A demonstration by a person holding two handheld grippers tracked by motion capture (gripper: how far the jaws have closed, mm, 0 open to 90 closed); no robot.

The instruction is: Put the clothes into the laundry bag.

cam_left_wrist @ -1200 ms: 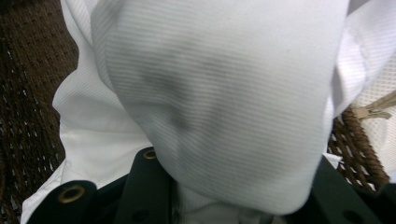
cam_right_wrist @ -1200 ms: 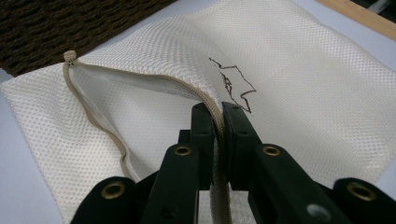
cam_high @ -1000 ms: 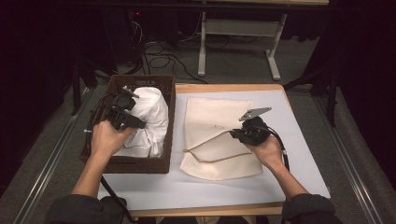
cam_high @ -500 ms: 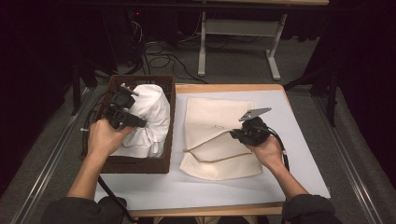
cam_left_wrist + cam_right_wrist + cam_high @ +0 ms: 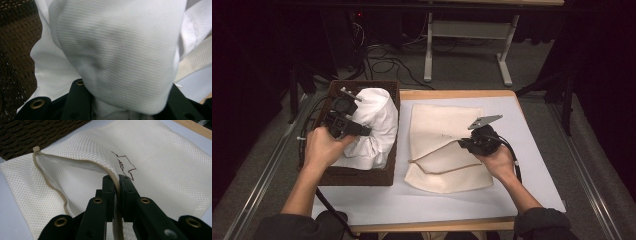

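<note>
- Dark woven basket [image 5: 388, 135] sits at the table's [image 5: 532, 195] left edge, stuffed with a ribbed white garment [image 5: 374, 125] that bulges over the rim.
- Left gripper [image 5: 362, 131] pushes into that cloth; it drapes over the jaws (can't tell their state).
- Cream mesh zip bag [image 5: 439, 125] lies flat beside the basket.
- Right gripper [image 5: 117, 178] pinches its tan zipper edge.

No legible text, label, brand or number in any view. One mark only: a thin dark brown scribble [image 5: 125, 166], angular and jagged, on the cream mesh bag [image 5: 160, 162], just beyond the tips of the right claw [image 5: 118, 181]. It cannot be read as letters or digits. In the high view it shows as a faint speck on the bag [image 5: 443, 135].
</note>
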